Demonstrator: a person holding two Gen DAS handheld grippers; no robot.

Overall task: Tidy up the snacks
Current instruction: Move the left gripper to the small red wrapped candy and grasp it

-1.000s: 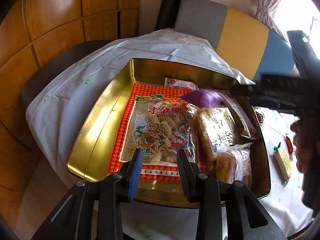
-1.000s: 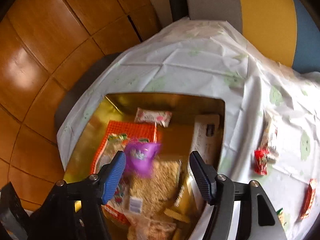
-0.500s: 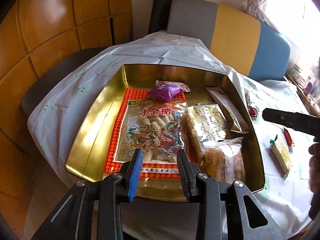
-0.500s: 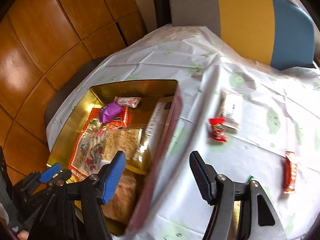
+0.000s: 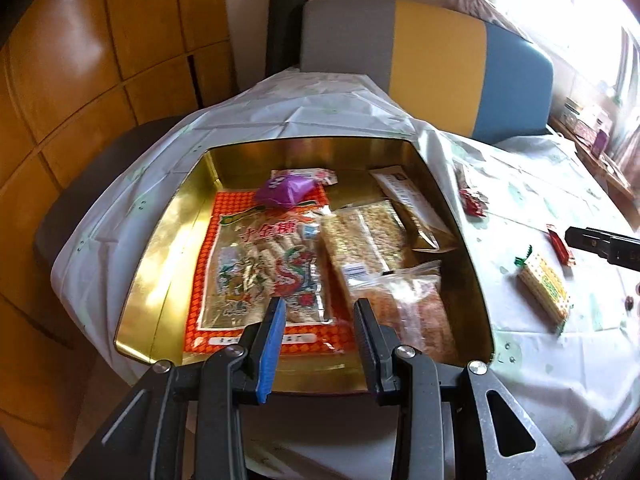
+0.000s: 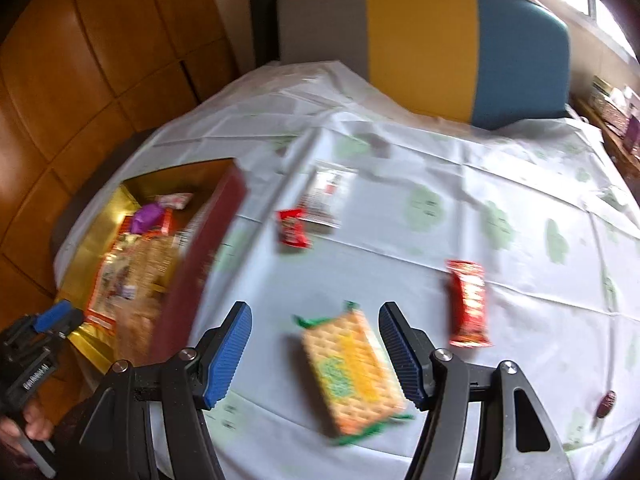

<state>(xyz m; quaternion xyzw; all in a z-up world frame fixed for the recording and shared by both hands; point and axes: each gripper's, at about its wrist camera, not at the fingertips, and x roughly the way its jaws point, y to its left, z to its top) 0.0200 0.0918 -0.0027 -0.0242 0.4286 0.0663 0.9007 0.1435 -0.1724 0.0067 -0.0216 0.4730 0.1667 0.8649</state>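
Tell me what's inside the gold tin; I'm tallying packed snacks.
Gold tin: purple packet, dragon-print candy bag, cracker bags, pink-white packet. Anything beneath them is covered.

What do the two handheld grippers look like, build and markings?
Both are black plastic frames with silver screws at the pivots. The left gripper has one blue ribbed pad and one black ribbed pad; white lettering on its body is too blurred to read. The right gripper has blue ribbed pads on both jaws. No cables visible.

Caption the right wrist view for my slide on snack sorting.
Open right gripper above a cracker packet on the tablecloth, gold tin at left.
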